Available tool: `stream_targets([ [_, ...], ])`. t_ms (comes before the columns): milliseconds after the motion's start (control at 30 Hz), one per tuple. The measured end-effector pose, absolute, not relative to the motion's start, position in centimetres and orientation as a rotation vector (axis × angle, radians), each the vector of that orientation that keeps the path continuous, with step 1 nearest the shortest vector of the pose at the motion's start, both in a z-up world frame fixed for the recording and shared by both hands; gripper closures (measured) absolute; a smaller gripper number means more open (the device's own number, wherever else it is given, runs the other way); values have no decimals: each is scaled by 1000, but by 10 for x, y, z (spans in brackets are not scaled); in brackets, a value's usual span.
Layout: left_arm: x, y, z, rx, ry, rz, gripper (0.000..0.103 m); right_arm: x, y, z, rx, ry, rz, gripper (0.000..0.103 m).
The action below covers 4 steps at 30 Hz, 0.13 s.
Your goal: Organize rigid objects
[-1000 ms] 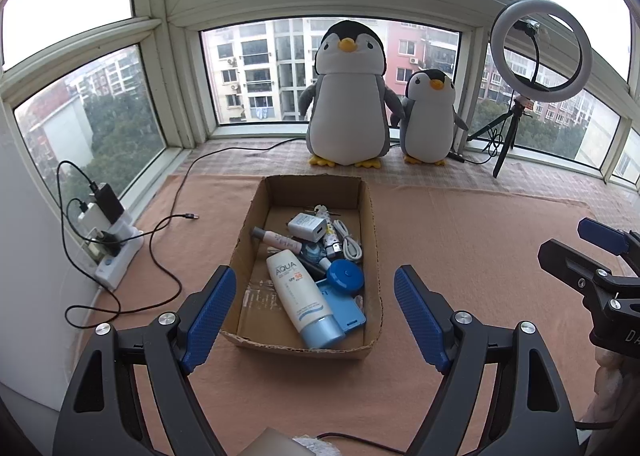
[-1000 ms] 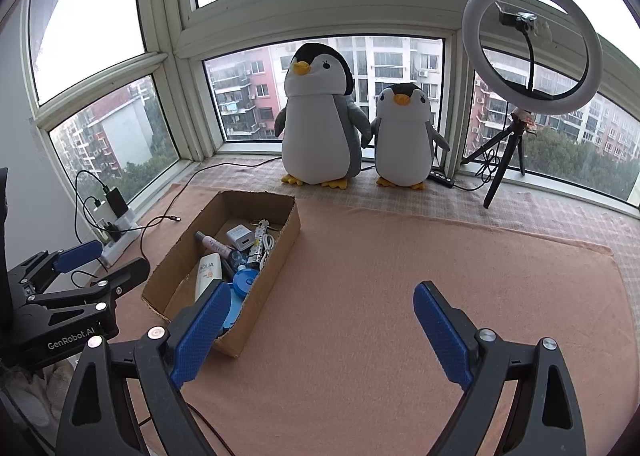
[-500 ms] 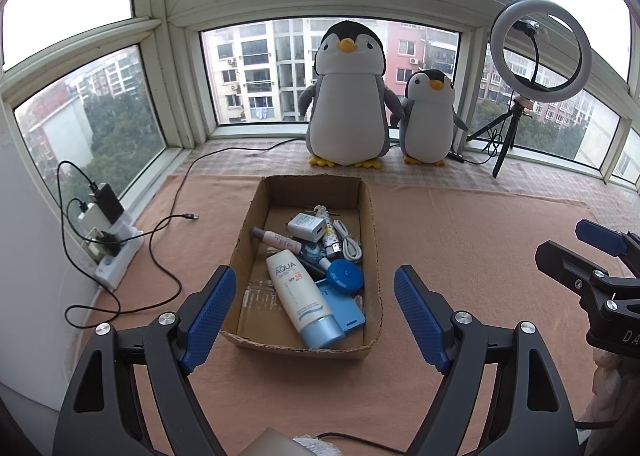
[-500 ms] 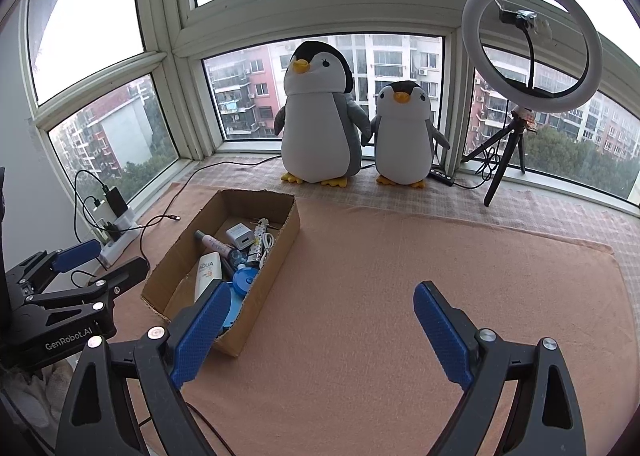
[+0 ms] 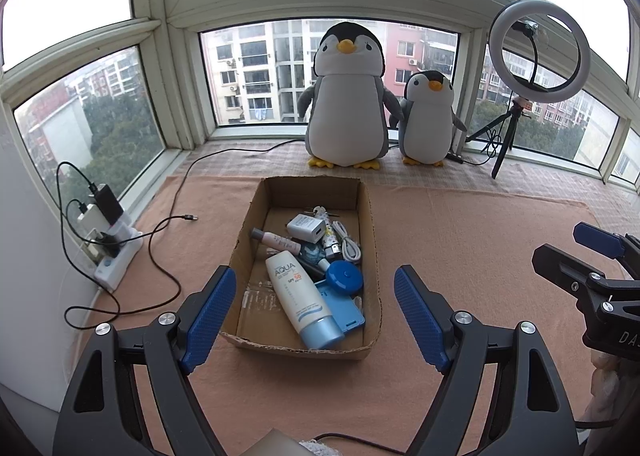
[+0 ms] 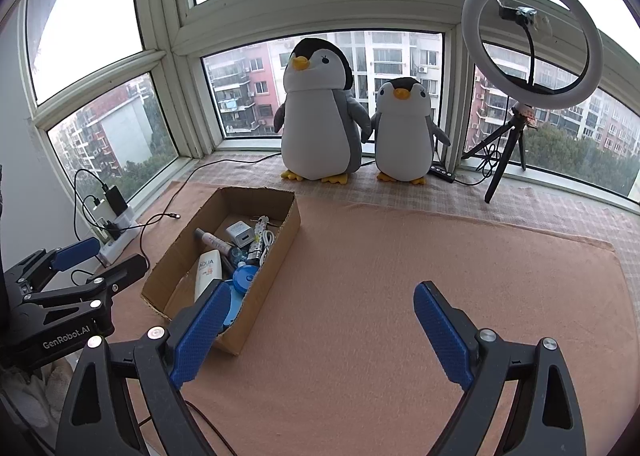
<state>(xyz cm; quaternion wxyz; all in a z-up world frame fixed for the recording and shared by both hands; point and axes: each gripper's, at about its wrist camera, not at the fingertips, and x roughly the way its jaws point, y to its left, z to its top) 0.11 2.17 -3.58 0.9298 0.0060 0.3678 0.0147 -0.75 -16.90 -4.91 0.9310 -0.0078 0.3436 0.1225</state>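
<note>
Peach mat (image 5: 460, 240) under a bay window: cardboard box (image 5: 370, 240) lies dead ahead of the left gripper (image 5: 314, 314), long axis running away. Right gripper (image 6: 320, 330) sits further right; both jaws spread, empty.

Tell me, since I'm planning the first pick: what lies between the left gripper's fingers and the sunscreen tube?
In the left wrist view, only the cardboard box's near wall stands between the left gripper and the sunscreen tube, which lies inside.

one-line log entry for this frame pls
left gripper: open, empty, facing cardboard box | right gripper: open, empty, over mat | sunscreen tube, charger in box | phase: pre-grasp
</note>
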Motion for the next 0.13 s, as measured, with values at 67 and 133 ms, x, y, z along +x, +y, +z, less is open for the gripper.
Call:
stream_targets([
  [67, 1, 21, -36, 13, 753, 33, 21, -7, -169, -49, -16, 705, 251, 12],
  [133, 2, 21, -36, 13, 756, 33, 21, -9, -169, -52, -13, 708, 248, 12],
])
